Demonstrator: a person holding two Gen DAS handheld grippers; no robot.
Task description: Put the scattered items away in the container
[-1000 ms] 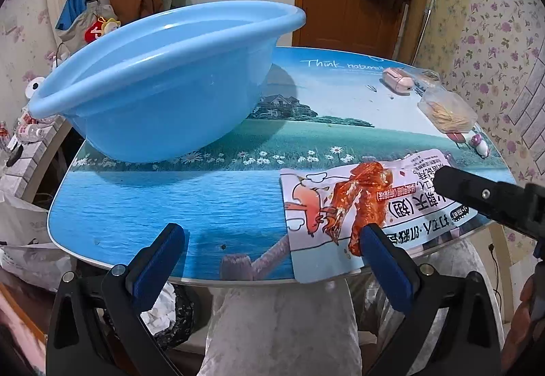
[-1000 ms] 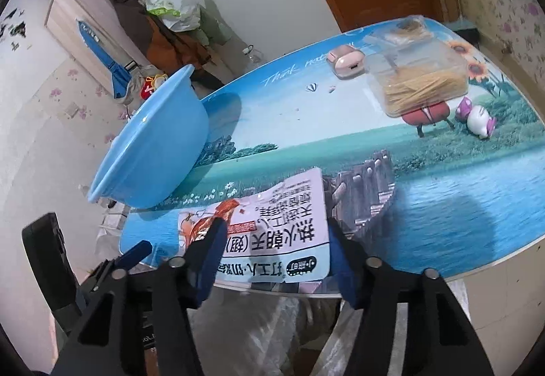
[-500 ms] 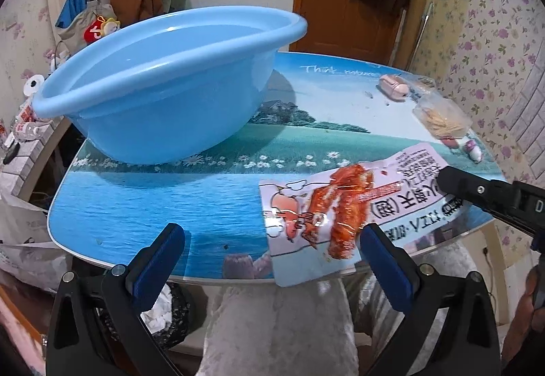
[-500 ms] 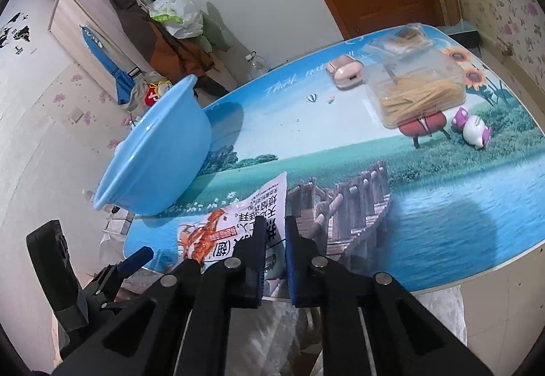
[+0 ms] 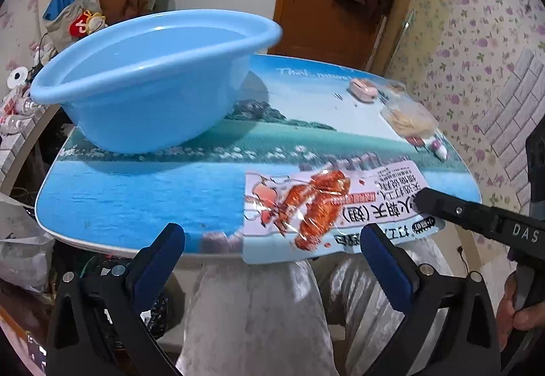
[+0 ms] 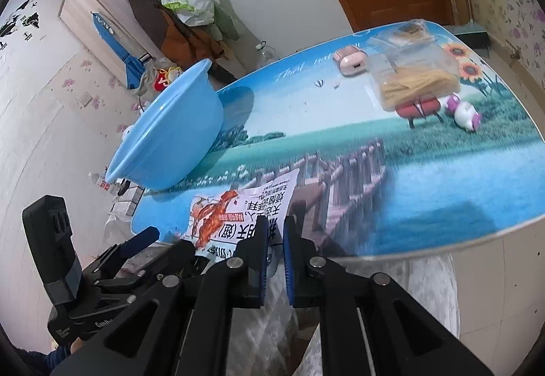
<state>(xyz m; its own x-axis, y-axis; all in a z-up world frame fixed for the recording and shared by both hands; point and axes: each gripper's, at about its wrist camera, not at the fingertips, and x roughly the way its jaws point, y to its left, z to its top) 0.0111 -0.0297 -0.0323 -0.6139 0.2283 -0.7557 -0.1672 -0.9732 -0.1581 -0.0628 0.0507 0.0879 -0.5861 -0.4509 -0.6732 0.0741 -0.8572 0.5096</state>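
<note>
Left wrist view. The left gripper point(image 5: 272, 250) stands wide open over the near table edge, its blue pads point(image 5: 385, 265) well apart with nothing pressed between them. The snack packet point(image 5: 327, 209), white with a red crayfish picture and printed characters, lies at 5 o'clock on the table point(image 5: 143, 198), its near edge overhanging the rim. The right gripper point(image 5: 420, 200) enters from 3 o'clock and is clamped on the packet's right end. The blue basin point(image 5: 150, 93) sits at 10 o'clock on the table, its bowl showing no items. At 2 o'clock stand a pink case point(image 5: 364, 89) and, just beside it, a clear box point(image 5: 407, 115) of pale sticks; a small toy figure point(image 5: 437, 149) lies near the box at the right rim.

Right wrist view. The right gripper point(image 6: 274, 232) has its jaws drawn almost together, pinching the edge of the snack packet point(image 6: 245, 205) at the near table rim. The blue basin point(image 6: 170, 134) appears at 10 o'clock, the pink case point(image 6: 351, 60) and clear box point(image 6: 414, 76) at 1 o'clock, the toy figure point(image 6: 465, 111) at 2 o'clock. The left gripper point(image 6: 139, 238) shows at 8 o'clock, beside the packet and apart from it.
</note>
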